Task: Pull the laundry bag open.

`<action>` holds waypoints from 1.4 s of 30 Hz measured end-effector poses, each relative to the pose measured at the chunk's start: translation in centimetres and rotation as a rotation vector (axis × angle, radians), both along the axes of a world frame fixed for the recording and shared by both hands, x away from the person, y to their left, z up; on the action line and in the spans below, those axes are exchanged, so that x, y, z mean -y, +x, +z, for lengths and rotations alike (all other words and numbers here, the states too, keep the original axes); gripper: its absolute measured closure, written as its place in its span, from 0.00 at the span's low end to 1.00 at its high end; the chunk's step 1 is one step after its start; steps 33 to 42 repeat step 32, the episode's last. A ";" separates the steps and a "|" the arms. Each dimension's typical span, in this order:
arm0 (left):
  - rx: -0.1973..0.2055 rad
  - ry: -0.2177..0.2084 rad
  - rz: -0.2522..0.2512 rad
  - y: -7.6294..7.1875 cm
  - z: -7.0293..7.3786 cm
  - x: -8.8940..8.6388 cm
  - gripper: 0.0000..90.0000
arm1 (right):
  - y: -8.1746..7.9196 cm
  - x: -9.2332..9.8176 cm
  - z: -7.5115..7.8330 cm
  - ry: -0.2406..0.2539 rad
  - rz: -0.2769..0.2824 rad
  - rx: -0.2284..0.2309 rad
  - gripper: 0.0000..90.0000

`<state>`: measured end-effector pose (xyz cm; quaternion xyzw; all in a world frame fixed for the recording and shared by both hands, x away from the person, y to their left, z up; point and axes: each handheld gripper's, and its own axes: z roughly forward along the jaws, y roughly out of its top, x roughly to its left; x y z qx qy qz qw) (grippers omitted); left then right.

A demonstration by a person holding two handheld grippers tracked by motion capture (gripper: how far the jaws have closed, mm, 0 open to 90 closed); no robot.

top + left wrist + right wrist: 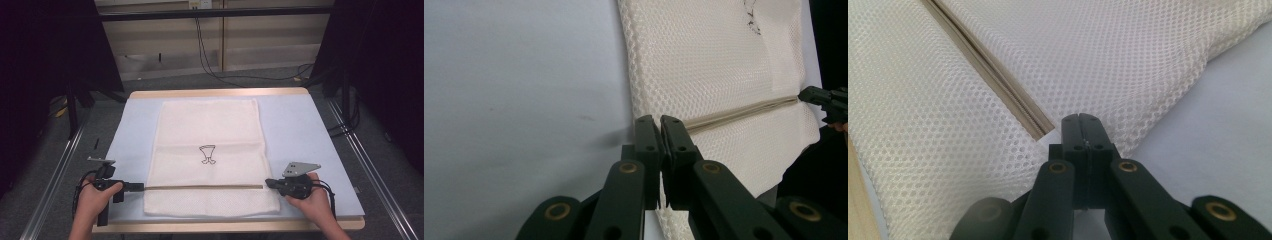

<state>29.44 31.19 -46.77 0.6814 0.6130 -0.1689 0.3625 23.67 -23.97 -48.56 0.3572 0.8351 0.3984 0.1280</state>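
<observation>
A white mesh bag (210,135) lies flat on the pale blue mat (300,130), with a small black drawing (207,154) on it. A tan zipper (205,187) runs across it near the front. My left gripper (140,187) sits at the zipper's left end, and in its own view the shut jaws (657,122) meet the bag's edge (704,75) where the zipper (744,110) ends. My right gripper (268,183) sits at the zipper's right end; its shut jaws (1081,120) lie on the mesh (1128,55) just beside the zipper's end (1038,127). Whether either pinches fabric is hidden.
The mat covers a wooden table whose front edge (225,226) is close to both hands. Bare mat lies left (524,100) and right (1228,125) of the bag. Metal rails (55,175) run along both sides, and cables (210,65) lie on the floor beyond.
</observation>
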 end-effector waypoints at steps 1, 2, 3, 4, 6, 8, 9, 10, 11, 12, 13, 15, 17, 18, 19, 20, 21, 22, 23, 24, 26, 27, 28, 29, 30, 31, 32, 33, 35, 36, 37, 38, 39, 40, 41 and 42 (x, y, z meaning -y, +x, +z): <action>0.003 -0.001 -0.007 0.0 0.0 0.0 0.97 | 0.0 0.0 0.0 -0.001 0.001 0.001 1.00; 0.007 0.006 -0.006 0.0 0.1 -0.1 0.97 | 0.0 0.0 0.0 -0.001 0.001 0.000 1.00; 0.008 0.008 0.001 0.0 0.2 0.0 0.96 | 0.0 0.0 0.0 0.001 0.001 -0.001 1.00; 0.008 0.008 0.001 0.0 0.2 0.0 0.94 | 0.0 0.0 0.0 0.003 0.003 -0.004 1.00; 0.054 0.051 0.014 0.1 0.7 -0.2 0.89 | 0.1 0.1 0.3 -0.005 0.014 0.007 1.00; 0.113 0.071 0.051 0.3 1.0 -0.6 0.83 | 0.1 0.5 0.7 0.010 -0.009 0.018 0.90; 0.130 0.062 0.072 0.4 1.1 -0.8 0.79 | 0.1 0.7 0.9 0.021 -0.032 0.030 0.85; 0.139 0.047 0.091 0.5 1.1 -0.9 0.78 | 0.2 1.0 1.2 0.043 -0.047 0.047 0.81; 0.162 0.049 0.104 0.6 1.2 -0.9 0.76 | 0.2 1.4 1.4 0.050 -0.083 0.073 0.74; 0.188 0.043 0.119 0.7 1.1 -0.9 0.71 | 0.3 1.7 1.6 0.049 -0.117 0.093 0.65; 0.223 0.061 0.123 0.9 1.1 -0.8 0.66 | 0.4 1.9 1.6 0.039 -0.141 0.105 0.62; 0.252 0.089 0.157 1.1 1.1 -0.8 0.60 | 0.7 2.6 1.6 0.026 -0.183 0.122 0.55; 0.330 0.144 0.189 1.4 1.0 -0.5 0.46 | 1.1 3.2 1.4 0.000 -0.246 0.114 0.39; 0.399 0.196 0.195 1.5 0.9 -0.4 0.40 | 1.3 3.4 1.3 -0.017 -0.263 0.108 0.35; 0.433 0.219 0.188 1.6 0.8 -0.3 0.35 | 1.6 3.8 1.1 -0.042 -0.293 0.094 0.29; 0.433 0.246 0.195 1.8 0.8 -0.3 0.35 | 1.7 4.1 1.0 -0.054 -0.311 0.094 0.24; 0.433 0.253 0.202 2.0 0.6 -0.2 0.35 | 1.9 4.3 0.9 -0.062 -0.341 0.088 0.20; 0.446 0.263 0.195 2.2 0.3 -0.3 0.33 | 2.0 4.6 0.8 -0.068 -0.359 0.083 0.18; 0.457 0.272 0.200 2.4 0.1 -0.2 0.31 | 2.2 5.0 0.7 -0.079 -0.376 0.080 0.16; 0.462 0.290 0.200 2.6 -0.1 -0.2 0.28 | 2.3 5.2 0.6 -0.081 -0.390 0.074 0.14; 0.475 0.328 0.189 3.0 -0.4 -0.2 0.26 | 2.6 5.5 0.4 -0.091 -0.398 0.061 0.12; 0.486 0.350 0.181 3.2 -0.5 -0.2 0.24 | 2.7 5.6 0.3 -0.098 -0.401 0.051 0.11; 0.500 0.378 0.178 3.4 -0.7 -0.2 0.22 | 2.8 5.6 0.1 -0.105 -0.406 0.043 0.10; 0.508 0.398 0.172 3.5 -0.8 -0.2 0.20 | 3.0 5.7 0.0 -0.110 -0.401 0.035 0.10; 0.516 0.414 0.168 3.7 -0.9 -0.2 0.21 | 3.2 5.8 -0.2 -0.114 -0.389 0.030 0.08; 0.512 0.423 0.155 3.8 -1.1 -0.2 0.20 | 3.3 5.8 -0.3 -0.118 -0.399 0.010 0.07; 0.511 0.427 0.150 3.9 -1.3 -0.3 0.20 | 3.4 5.8 -0.3 -0.116 -0.396 -0.015 0.06; 0.511 0.427 0.150 3.9 -1.3 -0.3 0.20 | 3.4 5.8 -0.3 -0.116 -0.396 -0.015 0.06; 0.511 0.427 0.150 3.9 -1.3 -0.3 0.20 | 3.4 5.8 -0.3 -0.116 -0.396 -0.015 0.06; 0.511 0.427 0.150 3.9 -1.3 -0.3 0.20 | 3.4 5.8 -0.3 -0.116 -0.396 -0.015 0.06; 0.511 0.427 0.150 3.9 -1.3 -0.3 0.20 | 3.4 5.8 -0.3 -0.116 -0.396 -0.015 0.06; 0.511 0.427 0.150 3.9 -1.3 -0.3 0.20 | 3.4 5.8 -0.3 -0.116 -0.396 -0.015 0.06; 0.511 0.427 0.150 3.9 -1.3 -0.3 0.20 | 3.4 5.8 -0.3 -0.116 -0.396 -0.015 0.06; 0.511 0.427 0.150 3.9 -1.3 -0.3 0.20 | 3.4 5.8 -0.3 -0.116 -0.396 -0.015 0.06; 0.511 0.427 0.150 3.9 -1.3 -0.3 0.20 | 3.4 5.8 -0.3 -0.116 -0.396 -0.015 0.06; 0.511 0.427 0.150 3.9 -1.3 -0.3 0.20 | 3.4 5.8 -0.3 -0.116 -0.396 -0.015 0.06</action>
